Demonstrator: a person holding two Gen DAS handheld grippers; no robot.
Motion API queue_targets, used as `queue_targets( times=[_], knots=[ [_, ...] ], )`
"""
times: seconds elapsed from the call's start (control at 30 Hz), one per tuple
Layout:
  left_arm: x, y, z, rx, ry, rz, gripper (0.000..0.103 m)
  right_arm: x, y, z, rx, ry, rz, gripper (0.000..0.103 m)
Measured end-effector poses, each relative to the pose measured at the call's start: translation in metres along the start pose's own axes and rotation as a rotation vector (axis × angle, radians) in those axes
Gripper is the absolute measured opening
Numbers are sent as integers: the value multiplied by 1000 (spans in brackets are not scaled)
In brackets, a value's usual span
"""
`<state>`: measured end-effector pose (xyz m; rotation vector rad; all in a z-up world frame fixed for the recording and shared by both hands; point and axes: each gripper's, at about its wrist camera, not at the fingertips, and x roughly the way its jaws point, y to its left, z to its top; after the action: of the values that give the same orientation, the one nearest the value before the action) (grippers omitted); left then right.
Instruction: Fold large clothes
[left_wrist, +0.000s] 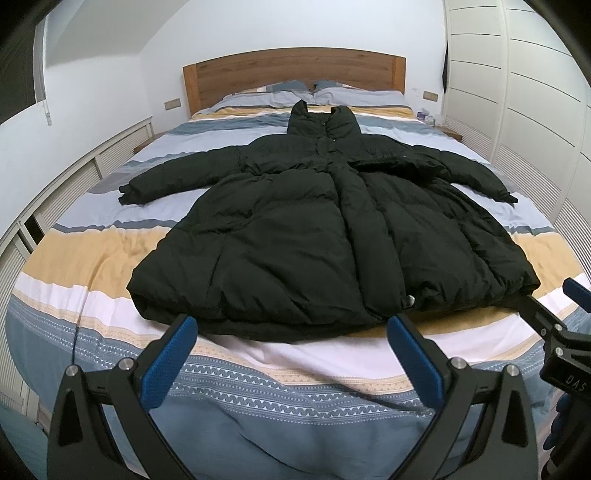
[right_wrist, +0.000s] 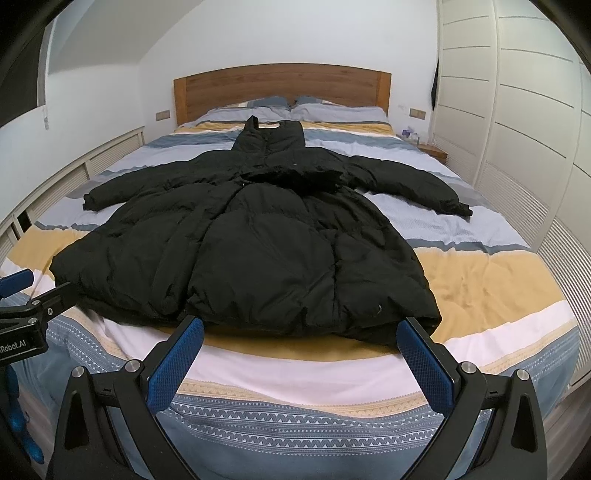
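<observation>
A long black puffer coat (left_wrist: 314, 229) lies spread flat, front up, on the striped bed (left_wrist: 92, 266), hood toward the headboard, both sleeves out to the sides, hem toward me. It also shows in the right wrist view (right_wrist: 258, 251). My left gripper (left_wrist: 291, 325) is open and empty, hovering just short of the hem's middle. My right gripper (right_wrist: 301, 328) is open and empty, just short of the hem's right part. The right gripper shows at the right edge of the left wrist view (left_wrist: 550, 314); the left gripper shows at the left edge of the right wrist view (right_wrist: 33, 291).
A wooden headboard (left_wrist: 295, 74) and two pillows (left_wrist: 354, 94) stand at the far end. White wardrobe doors (left_wrist: 517, 92) run along the right. A low white slatted cabinet (left_wrist: 55, 184) runs along the left. A small bedside shelf (right_wrist: 432, 149) sits at the far right.
</observation>
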<state>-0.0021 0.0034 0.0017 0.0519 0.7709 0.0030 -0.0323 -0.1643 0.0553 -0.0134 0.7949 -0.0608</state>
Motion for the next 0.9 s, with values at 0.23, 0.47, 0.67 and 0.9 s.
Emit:
queue_targets(
  times=[0.23, 0.47, 0.67, 0.9],
  knots=[
    [2, -1, -2, 5, 5, 5, 103, 1, -1, 0, 2, -7, 5, 102],
    [9, -4, 0, 22, 24, 2, 103, 5, -3, -1, 6, -6, 14, 102],
    [12, -4, 2, 28, 21, 6, 103, 11, -6, 0, 11, -7, 14, 102],
    [17, 5, 16, 33, -18, 23, 103, 21, -22, 9, 46, 0, 14, 102]
  ],
)
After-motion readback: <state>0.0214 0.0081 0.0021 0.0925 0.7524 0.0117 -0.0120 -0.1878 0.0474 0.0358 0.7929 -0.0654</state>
